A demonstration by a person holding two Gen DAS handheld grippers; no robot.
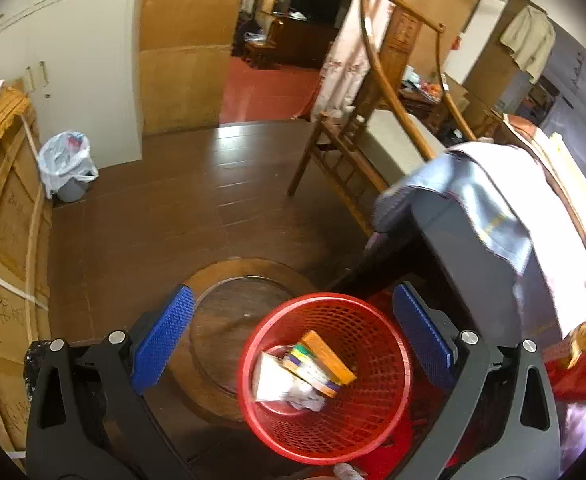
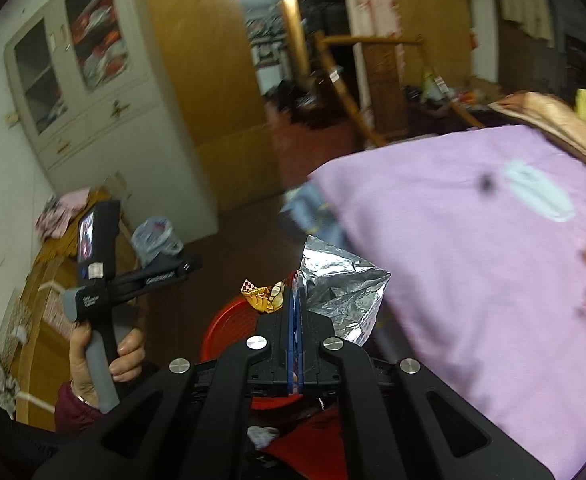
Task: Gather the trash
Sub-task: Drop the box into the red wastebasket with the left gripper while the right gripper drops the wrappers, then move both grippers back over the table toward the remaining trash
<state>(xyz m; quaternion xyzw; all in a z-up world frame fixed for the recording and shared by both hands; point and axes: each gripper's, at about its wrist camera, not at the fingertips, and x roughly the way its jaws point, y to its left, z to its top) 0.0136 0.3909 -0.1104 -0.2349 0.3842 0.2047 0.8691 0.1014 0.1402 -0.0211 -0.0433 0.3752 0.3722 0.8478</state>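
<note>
Left gripper [image 1: 293, 336] spread wide, empty, above red mesh wastebasket [image 1: 367, 412]; right gripper [image 2: 295, 300] clamped on silver foil wrapper [image 2: 341, 284], wastebasket below.

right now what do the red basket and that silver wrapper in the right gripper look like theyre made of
Red basket: looks like moulded plastic, slightly glossy, with open lattice walls that let the floor show through. Silver wrapper, pinched in the right gripper: looks like metallised foil or foil-lined film, shiny with sharp crinkles and bright glints; which of the two is hard to tell.
</note>
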